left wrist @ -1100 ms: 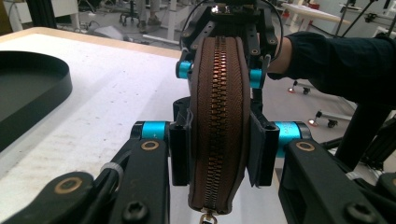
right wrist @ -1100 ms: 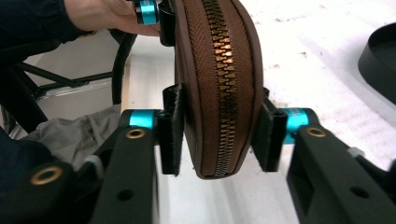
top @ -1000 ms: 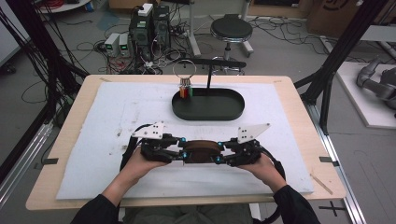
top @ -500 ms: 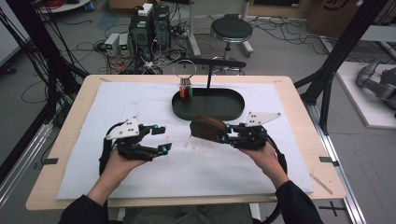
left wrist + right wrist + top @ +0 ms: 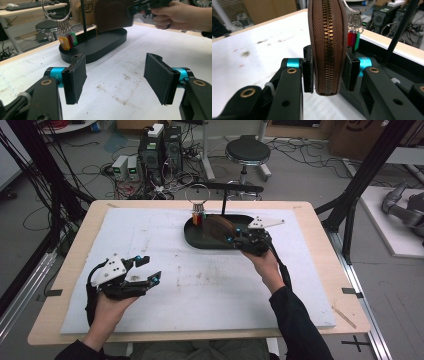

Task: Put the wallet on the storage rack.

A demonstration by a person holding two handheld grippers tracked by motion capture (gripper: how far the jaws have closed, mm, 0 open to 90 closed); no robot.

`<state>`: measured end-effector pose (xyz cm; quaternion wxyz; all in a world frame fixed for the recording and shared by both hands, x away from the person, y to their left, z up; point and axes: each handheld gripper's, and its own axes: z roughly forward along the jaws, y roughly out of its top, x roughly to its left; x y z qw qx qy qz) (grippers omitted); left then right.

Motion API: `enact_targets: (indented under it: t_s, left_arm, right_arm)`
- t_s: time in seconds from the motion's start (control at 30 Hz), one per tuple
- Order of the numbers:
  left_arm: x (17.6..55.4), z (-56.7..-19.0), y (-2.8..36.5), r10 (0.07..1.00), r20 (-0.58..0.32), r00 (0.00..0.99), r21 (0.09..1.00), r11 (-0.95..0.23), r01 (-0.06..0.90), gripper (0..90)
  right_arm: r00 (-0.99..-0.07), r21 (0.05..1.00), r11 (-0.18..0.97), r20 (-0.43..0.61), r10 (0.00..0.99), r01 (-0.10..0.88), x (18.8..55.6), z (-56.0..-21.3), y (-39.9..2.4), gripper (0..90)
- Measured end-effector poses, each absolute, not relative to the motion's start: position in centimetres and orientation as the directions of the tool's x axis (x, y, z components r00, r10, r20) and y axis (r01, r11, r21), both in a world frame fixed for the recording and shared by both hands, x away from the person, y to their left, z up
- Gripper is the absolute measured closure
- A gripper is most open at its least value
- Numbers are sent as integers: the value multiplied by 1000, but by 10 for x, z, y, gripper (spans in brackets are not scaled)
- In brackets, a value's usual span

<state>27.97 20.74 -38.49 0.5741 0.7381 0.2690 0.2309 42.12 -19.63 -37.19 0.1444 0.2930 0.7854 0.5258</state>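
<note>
A brown zipped pouch (image 5: pixel 217 227) hangs edge-on over the black oval stand base (image 5: pixel 197 239), with my right gripper (image 5: pixel 231 239) shut on its sides. In the right gripper view both pads press the pouch (image 5: pixel 327 37), its brass zip facing the camera. A key ring (image 5: pixel 197 195) with coloured tags (image 5: pixel 68 41) hangs at the base's left end. My left gripper (image 5: pixel 150 269) is at the front left of the mat; its jaws have just been opening and nothing is between them (image 5: pixel 116 77). The left gripper view shows the pouch (image 5: pixel 112 15) held above the base (image 5: pixel 100 46).
A white mat (image 5: pixel 200 290) with faint stains covers the wooden table (image 5: pixel 320 230). A thin black post (image 5: pixel 223 202) rises from the base and carries a crossbar. Beyond the far edge are a stool (image 5: pixel 246 151), computers and cables.
My right gripper has carried the pouch from the mat's middle back to above the black base. My left gripper let go of it, opened and drew away to the front left.
</note>
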Motion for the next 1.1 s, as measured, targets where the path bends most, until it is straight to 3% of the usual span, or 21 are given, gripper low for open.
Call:
enact_targets:
  t_s: [0.23,0.67,1.1]
  left_arm:
    - [276,-384,206,658,58,751,975,-197,98,344]
    - [275,-388,209,653,53,755,975,-199,104,344]
    - [275,-389,209,640,52,767,975,-197,98,346]
  right_arm:
    - [-737,893,252,121,665,374,453,-389,-181,679]
    - [-658,863,231,144,740,449,475,-417,-190,676]
    - [-628,840,294,70,775,457,478,-427,-195,661]
